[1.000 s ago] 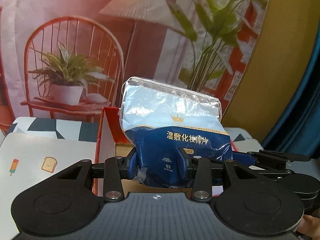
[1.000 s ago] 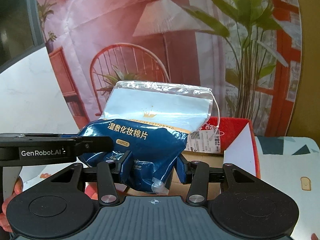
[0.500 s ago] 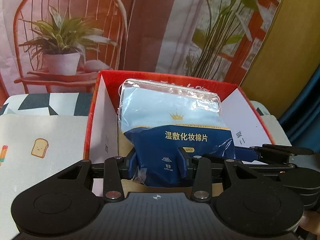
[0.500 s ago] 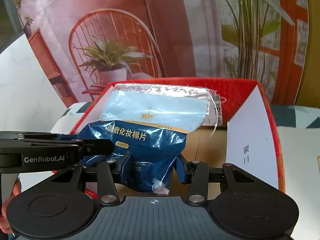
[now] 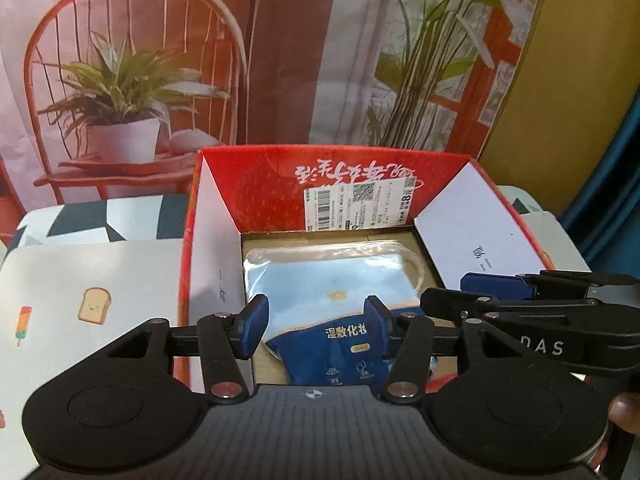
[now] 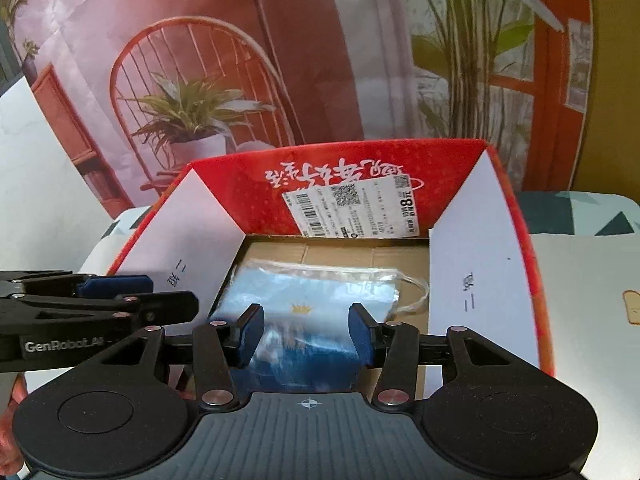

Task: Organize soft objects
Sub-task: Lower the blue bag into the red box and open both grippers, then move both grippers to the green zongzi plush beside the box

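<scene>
A blue and clear bag of cotton pads (image 5: 332, 280) lies tilted inside the open red cardboard box (image 5: 272, 188), its clear top end on the brown floor. My left gripper (image 5: 316, 326) hangs over the bag's dark blue end. Its jaws are opening, and the left pad stands clear of the bag. My right gripper (image 6: 306, 332) is shut on the same blurred blue end of the bag (image 6: 316, 288), above the box (image 6: 240, 188). Each gripper's fingers show sideways in the other's view: the right one's fingers (image 5: 500, 284), the left one's fingers (image 6: 112, 284).
The box has white side flaps (image 5: 472, 220) folded outward and a shipping label (image 5: 356, 208) on its back wall. It stands on a table mat (image 5: 92, 312) printed with toast and a popsicle. Behind hangs a backdrop (image 5: 132, 92) picturing a chair and plants. A person's fingertip (image 5: 624, 412) shows at right.
Both grippers sank toward the box with the bag. The bag went from upright above the box to lying inside it, and the left jaws spread off it.
</scene>
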Tool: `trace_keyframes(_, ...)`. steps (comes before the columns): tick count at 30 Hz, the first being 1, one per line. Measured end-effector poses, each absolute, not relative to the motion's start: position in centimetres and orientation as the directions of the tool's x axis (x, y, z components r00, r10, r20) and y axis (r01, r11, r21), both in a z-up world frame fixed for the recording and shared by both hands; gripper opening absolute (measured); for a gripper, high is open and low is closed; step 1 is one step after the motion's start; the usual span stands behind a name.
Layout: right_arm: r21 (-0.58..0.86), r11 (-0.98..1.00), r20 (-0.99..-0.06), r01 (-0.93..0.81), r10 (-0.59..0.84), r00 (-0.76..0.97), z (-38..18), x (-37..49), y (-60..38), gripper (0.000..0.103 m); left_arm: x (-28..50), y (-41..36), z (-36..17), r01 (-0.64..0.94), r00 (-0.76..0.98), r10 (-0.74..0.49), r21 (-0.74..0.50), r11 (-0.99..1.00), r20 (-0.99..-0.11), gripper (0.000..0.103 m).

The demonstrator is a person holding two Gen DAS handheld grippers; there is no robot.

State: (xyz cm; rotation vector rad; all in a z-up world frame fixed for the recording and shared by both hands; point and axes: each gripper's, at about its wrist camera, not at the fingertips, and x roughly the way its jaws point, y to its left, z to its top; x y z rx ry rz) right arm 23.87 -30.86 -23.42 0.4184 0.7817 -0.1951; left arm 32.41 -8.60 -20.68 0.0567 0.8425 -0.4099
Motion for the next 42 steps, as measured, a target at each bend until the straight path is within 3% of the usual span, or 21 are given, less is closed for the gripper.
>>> trace_keyframes(14, 0.324, 0.906, -0.606, 0.272, -0.022, 0.795, -20.2, 17.5, -25.4, 0.044, 25.5, -1.7, -19.2, 0.336, 0.639, -0.360, -0.174, 0.926, -0.680, 0.054)
trace_keyframes(24, 0.280, 0.935, -0.653, 0.216, 0.020, 0.757, -22.7, 16.3, -20.4, 0.044, 23.2, 2.0, -22.9, 0.241, 0.611, -0.367, -0.277, 0.930, -0.701, 0.054)
trace_keyframes(42, 0.182, 0.982, -0.718, 0.052, 0.096, 0.690, -25.9, 16.4, -13.5, 0.044, 22.6, 1.5, -26.0, 0.290, 0.535, -0.460, -0.357, 0.888, -0.709, 0.053)
